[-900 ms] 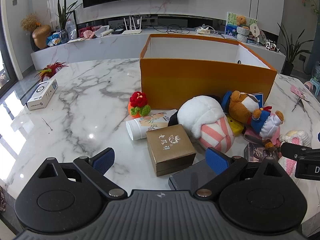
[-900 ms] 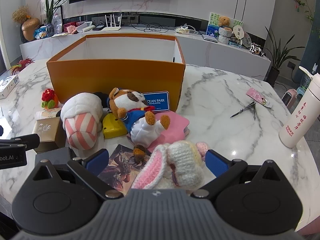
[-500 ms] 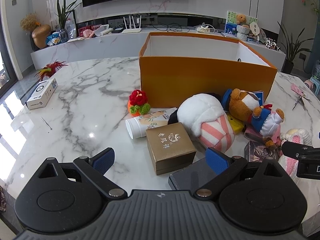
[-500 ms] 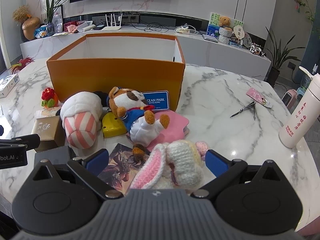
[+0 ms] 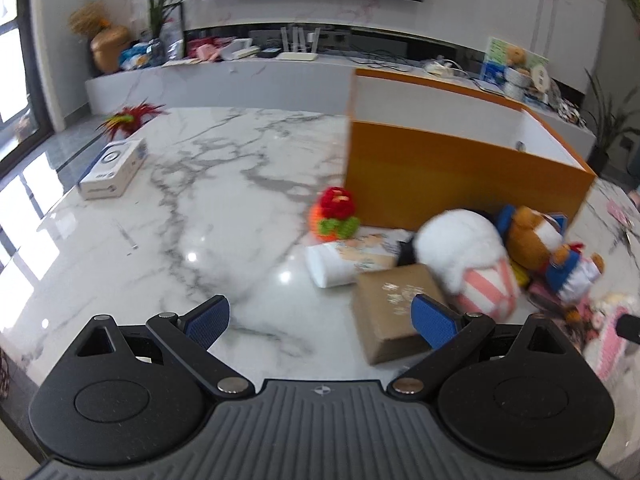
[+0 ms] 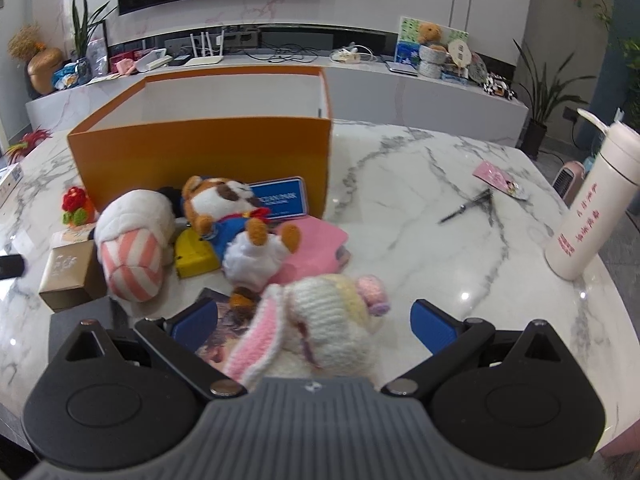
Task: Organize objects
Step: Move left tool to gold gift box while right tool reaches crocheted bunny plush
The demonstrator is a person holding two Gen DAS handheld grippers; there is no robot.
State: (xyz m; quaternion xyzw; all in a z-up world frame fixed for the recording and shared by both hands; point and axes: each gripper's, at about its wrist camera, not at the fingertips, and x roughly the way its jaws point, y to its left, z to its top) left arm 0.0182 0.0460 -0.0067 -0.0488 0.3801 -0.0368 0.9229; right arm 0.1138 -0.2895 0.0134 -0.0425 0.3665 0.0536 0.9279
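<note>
Bunny (image 6: 320,332) lies between the wide, empty jaws of the right gripper (image 6: 314,322) near the worktop's front edge, so lowering squarely over its body before closing looks best, while the left gripper (image 5: 320,316) hangs wide beside the gold box (image 5: 394,312).

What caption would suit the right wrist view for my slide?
Open right gripper above a knitted bunny, with plush toys piled in front of an orange box on a marble table.

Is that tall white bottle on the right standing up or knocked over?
Standing. The white bottle rests on its base on the marble table, lid on top.
</note>
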